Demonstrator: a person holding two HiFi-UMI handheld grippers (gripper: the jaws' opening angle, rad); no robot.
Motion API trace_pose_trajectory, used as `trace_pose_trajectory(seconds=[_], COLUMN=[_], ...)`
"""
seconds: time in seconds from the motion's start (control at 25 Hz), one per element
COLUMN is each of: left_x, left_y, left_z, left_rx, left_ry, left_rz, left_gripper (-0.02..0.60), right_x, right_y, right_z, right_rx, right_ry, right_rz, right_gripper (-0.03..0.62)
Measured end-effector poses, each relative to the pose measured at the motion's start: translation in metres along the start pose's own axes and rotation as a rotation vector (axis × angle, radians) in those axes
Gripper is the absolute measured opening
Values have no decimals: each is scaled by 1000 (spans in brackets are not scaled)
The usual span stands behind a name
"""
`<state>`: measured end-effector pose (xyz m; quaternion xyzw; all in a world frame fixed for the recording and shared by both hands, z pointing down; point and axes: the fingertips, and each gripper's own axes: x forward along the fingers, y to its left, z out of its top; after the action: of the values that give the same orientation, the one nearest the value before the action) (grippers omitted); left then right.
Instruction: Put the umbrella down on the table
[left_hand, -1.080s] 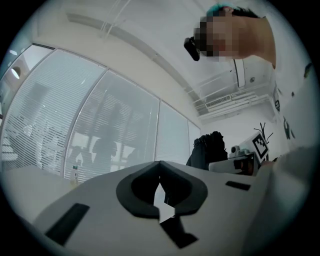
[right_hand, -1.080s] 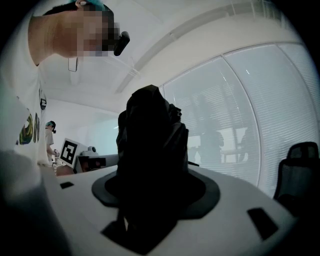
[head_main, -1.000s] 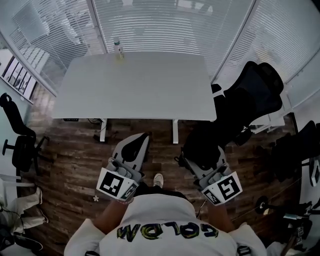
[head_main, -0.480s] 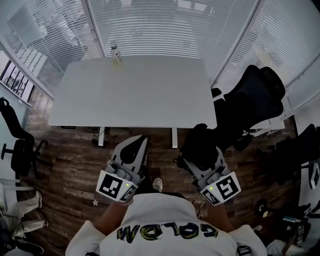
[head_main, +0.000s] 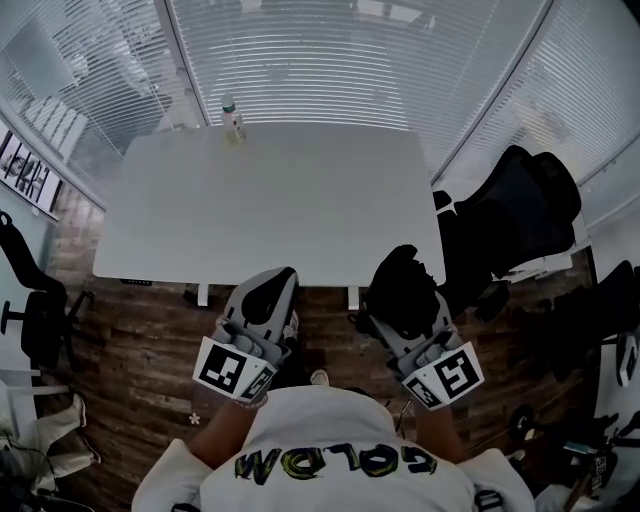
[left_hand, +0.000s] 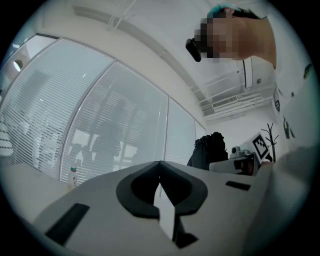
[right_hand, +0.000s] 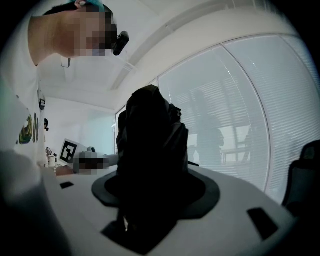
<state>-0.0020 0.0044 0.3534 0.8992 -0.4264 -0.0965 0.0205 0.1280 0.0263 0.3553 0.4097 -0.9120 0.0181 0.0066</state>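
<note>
The umbrella (right_hand: 150, 145) is black and folded shut, its cloth bunched in loose folds. It stands upright between the jaws of the right gripper (head_main: 405, 310), which are spread wide and clamped on its lower part. In the right gripper view the dark bundle fills the whole gap between the jaws and rises well above them. It is off the table (head_main: 270, 210), carried in the air. In the head view its top overlaps the table's near edge, close to the right corner, and the rest of it hangs over the wooden floor (head_main: 150, 340).

The left gripper (left_hand: 159, 165) is just beside it on the person's left, at about the same height and pointing the same way, towards the table. Its jaws are pressed together at the tips and there is nothing between them (only a thin slit of light shows lower down).

The table is white and almost bare. A small clear bottle (head_main: 232, 118) stands upright at its far edge, left of centre and well apart from both grippers. A black office chair (head_main: 515, 225) stands near the table's right side. Glass walls with white blinds (head_main: 320, 60) enclose the far side of the room behind the table. The person's white shirt (head_main: 330, 450) fills the bottom of the head view.
</note>
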Motion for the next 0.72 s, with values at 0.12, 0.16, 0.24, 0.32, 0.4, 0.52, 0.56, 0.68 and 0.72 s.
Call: trace_pose_trajectory(seconds=[0.12,0.16,0.24,0.32,0.4,0.52,0.56,0.68,0.72], left_x=[17,24,37,49,61,76,80,90,95], left_y=[32,42,61,80,99,132,144,179,188], left_z=[5,6,7,7,7,11,12,17,19], left_rx=[3,4,2,-4,-13,-16,-15,-10,-5], left_ry=[-6,-6,-4,0,7,9,9,6,3], left_rz=[-12,-16,-24,-33,-44,-58,-60,-58,-57], left_gripper=[11,11,11,11,11,11,11,11,11], right_x=[35,46,68,89,113,151,163,195,204], right_y=[-10,-15,-24,-32,-41,-49,-51,-56,-58], right_z=[3,3,5,7,10,13,14,18,20], right_rx=[-3,-4,-3,-4,-6,-6,-9,-17,-20], right_ry=[1,2,3,4,7,11,12,12,12], right_rz=[-8,-10,-15,-21,-26,-32,-34,-33,-32], right_gripper=[256,256,256,257,258,257,257,256,258])
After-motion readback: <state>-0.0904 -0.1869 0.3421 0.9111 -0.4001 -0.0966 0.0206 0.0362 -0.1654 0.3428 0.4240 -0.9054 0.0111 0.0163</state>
